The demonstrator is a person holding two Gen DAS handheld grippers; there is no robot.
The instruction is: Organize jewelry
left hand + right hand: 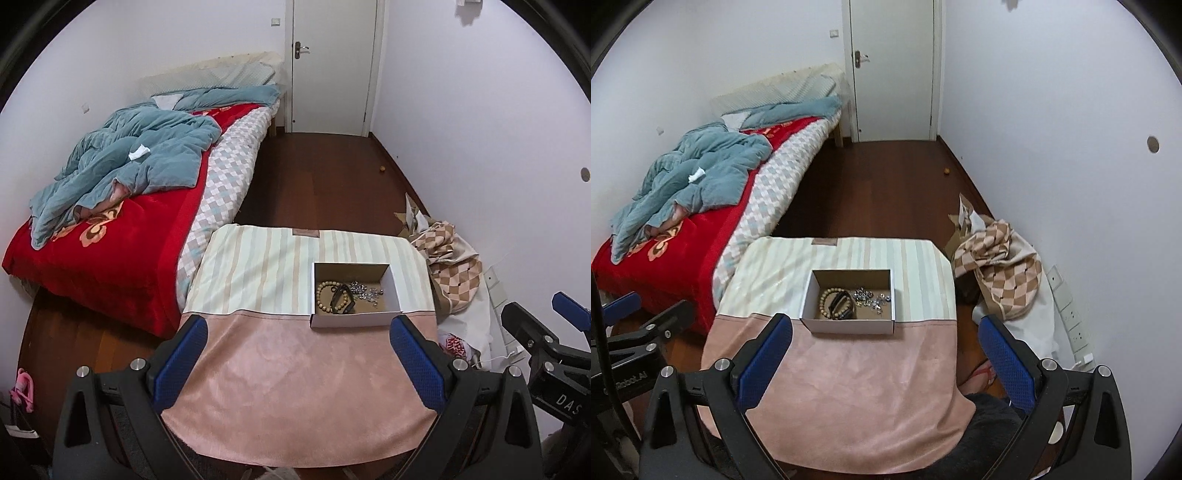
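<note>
1. Left wrist view: the left gripper (pixel 295 365) hangs over the pink near end of the table (pixel 288 387), jaws wide and empty. The box (pixel 354 321) sits just beyond, holding a bead bracelet (pixel 328 295), a black band (pixel 341 301) and a silver chain (pixel 365 290).
2. Right wrist view: the right gripper (pixel 886 365) has its jaws wide, holding nothing, with the box (pixel 849 325) ahead to the left and a bed (pixel 676 254) beyond.

A cloth covers the desk (pixel 295 387), pink on the near part and pale-striped on the far part. An open cardboard box (pixel 354 321) sits on it, straddling the seam between the two.
</note>
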